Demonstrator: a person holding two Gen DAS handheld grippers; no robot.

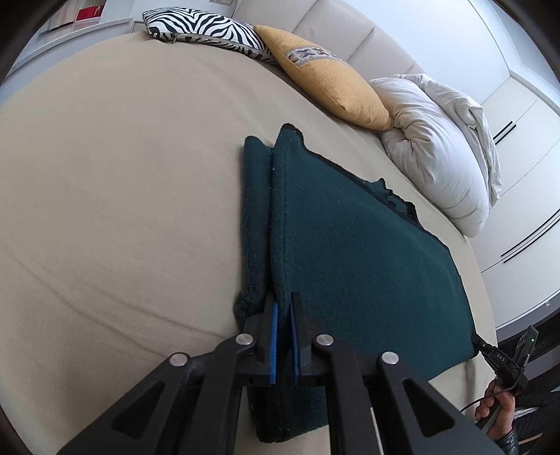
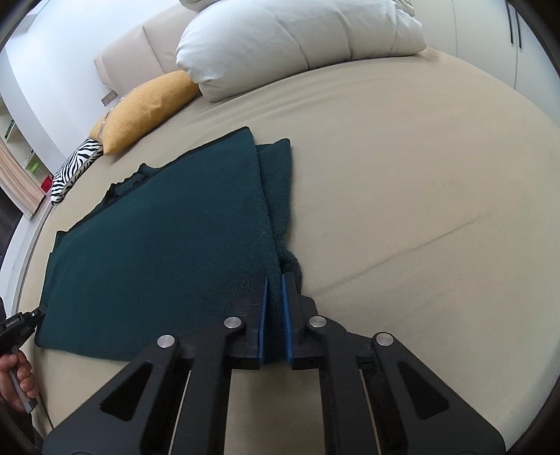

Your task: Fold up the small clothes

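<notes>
A dark green knitted garment [image 1: 353, 241] lies flat on the beige bed, with one side folded over along a long edge; it also shows in the right wrist view [image 2: 168, 238]. My left gripper [image 1: 284, 302] is shut on the garment's near corner at that folded edge, fabric pinched between the blue pads. My right gripper [image 2: 274, 280] is shut on the opposite near corner in the same way. The right gripper also shows in the left wrist view [image 1: 477, 340] at the garment's far right corner. The left gripper shows at the left edge of the right wrist view [image 2: 38, 313].
The beige bed sheet [image 1: 122, 192] spreads wide to the left. A yellow cushion [image 1: 332, 84], a zebra-striped cushion [image 1: 206, 29] and a bunched white duvet [image 1: 437, 154] lie along the headboard. White wardrobe doors [image 1: 518, 115] stand beyond the bed's right edge.
</notes>
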